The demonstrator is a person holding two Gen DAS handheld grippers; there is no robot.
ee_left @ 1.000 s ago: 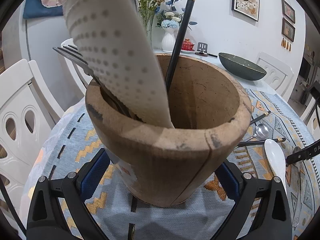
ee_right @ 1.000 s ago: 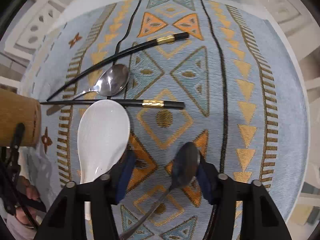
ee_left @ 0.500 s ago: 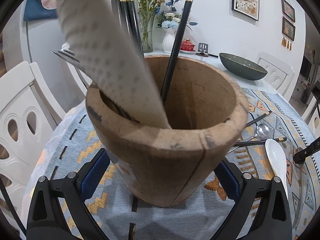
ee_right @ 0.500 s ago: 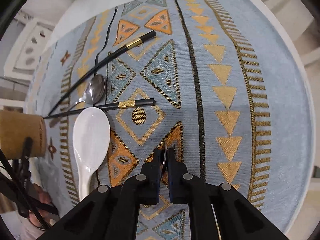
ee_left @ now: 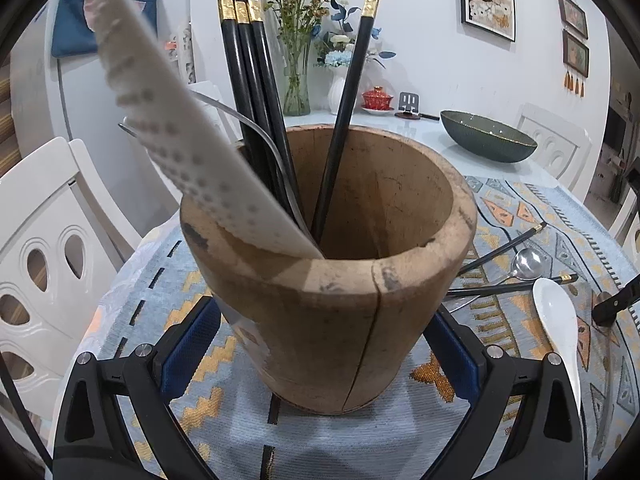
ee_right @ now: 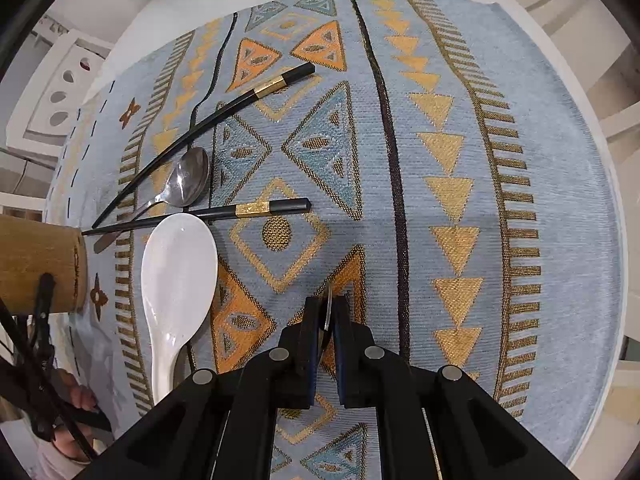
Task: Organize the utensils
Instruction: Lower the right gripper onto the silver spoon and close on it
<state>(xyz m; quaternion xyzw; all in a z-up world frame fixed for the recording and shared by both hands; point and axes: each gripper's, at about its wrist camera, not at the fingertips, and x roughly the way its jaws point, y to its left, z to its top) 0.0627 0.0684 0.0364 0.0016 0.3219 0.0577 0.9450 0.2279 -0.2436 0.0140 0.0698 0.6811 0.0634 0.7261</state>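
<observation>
My left gripper (ee_left: 324, 344) is shut on a wooden utensil holder (ee_left: 332, 280), its blue pads (ee_left: 188, 344) pressed on both sides. In the holder stand several black chopsticks with gold bands (ee_left: 248, 80), a metal fork (ee_left: 256, 148) and a white dotted paddle (ee_left: 188, 148). My right gripper (ee_right: 326, 312) points down at the cloth, shut on a dark metal spoon (ee_right: 328, 304) seen edge-on between the pads. On the cloth lie a white ceramic spoon (ee_right: 178, 272), a silver spoon (ee_right: 190, 178) and two black chopsticks (ee_right: 248, 210). The holder's side (ee_right: 36, 264) shows at the left edge.
A patterned blue and orange cloth (ee_right: 460, 200) covers the white table. A dark green bowl (ee_left: 488, 140), flower vases (ee_left: 296, 80) and a red lidded cup (ee_left: 376, 100) stand at the back. White chairs (ee_left: 40, 240) ring the table. A hand (ee_right: 76, 400) shows at lower left.
My right gripper's jaws have shut on the dark spoon, which now stands edge-on between the pads. In the holder the white paddle has swung left, uncovering three chopsticks.
</observation>
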